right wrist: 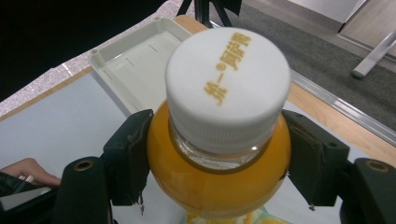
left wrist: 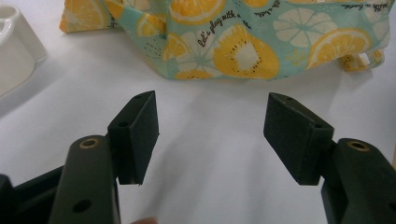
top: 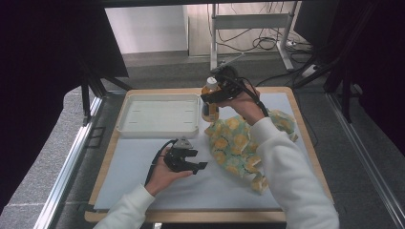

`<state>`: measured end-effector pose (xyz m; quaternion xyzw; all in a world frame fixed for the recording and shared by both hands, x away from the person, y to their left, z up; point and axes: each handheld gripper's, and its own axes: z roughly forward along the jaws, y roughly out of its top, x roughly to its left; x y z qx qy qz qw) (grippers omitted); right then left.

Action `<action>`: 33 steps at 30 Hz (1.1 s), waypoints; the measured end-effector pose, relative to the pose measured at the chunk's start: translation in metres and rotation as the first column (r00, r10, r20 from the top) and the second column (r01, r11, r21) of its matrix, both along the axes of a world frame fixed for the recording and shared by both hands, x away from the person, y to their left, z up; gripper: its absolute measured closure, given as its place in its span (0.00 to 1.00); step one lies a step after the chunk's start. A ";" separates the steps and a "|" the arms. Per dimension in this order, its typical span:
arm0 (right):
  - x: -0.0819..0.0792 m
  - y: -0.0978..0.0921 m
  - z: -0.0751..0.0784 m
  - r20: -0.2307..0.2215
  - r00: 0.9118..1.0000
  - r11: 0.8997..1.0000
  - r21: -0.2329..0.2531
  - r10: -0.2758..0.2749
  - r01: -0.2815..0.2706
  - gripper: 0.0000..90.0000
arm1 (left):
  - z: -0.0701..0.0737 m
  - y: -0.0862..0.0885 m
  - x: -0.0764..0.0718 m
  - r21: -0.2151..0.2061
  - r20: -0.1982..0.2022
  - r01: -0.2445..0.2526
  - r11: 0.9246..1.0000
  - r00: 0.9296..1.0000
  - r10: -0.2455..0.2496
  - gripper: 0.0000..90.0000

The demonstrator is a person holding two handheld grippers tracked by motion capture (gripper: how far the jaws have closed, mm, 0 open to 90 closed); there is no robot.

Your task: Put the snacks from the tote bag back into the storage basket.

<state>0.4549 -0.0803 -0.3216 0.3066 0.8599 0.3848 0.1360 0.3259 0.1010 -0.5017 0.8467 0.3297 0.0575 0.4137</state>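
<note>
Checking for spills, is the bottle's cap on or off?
On. The white cap sits on the bottle, held upright in the right gripper.

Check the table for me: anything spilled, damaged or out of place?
Nothing stands out. The bottle is capped, upright and clamped in the right gripper. No spill on the mat. The fruit-print bag lies crumpled, and the tray sits square.

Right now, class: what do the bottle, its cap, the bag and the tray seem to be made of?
Bottle: likely clear plastic, glossy, orange liquid showing through.
Cap: white plastic, matte, ribbed edge.
Bag: printed fabric, soft folds, fruit pattern.
Tray: probably moulded plastic, off-white, smooth with rounded rims.
</note>
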 end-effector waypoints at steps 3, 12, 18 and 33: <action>0.002 0.006 -0.003 0.000 1.000 1.000 0.004 0.008 -0.008 0.33 | 0.000 0.001 0.001 -0.004 -0.003 -0.003 1.000 1.000 0.003 0.40; 0.009 0.023 -0.010 -0.010 1.000 1.000 0.007 0.019 -0.019 0.33 | 0.000 0.000 0.000 -0.003 0.000 0.005 1.000 1.000 -0.005 0.40; 0.013 0.036 -0.016 -0.022 1.000 1.000 0.007 0.021 -0.020 0.33 | 0.000 0.000 -0.001 -0.008 0.000 0.004 1.000 1.000 -0.004 0.40; 0.028 0.065 -0.038 -0.036 0.999 1.000 -0.010 0.028 -0.028 0.33 | 0.001 0.000 -0.001 -0.001 0.000 0.005 1.000 1.000 -0.005 0.40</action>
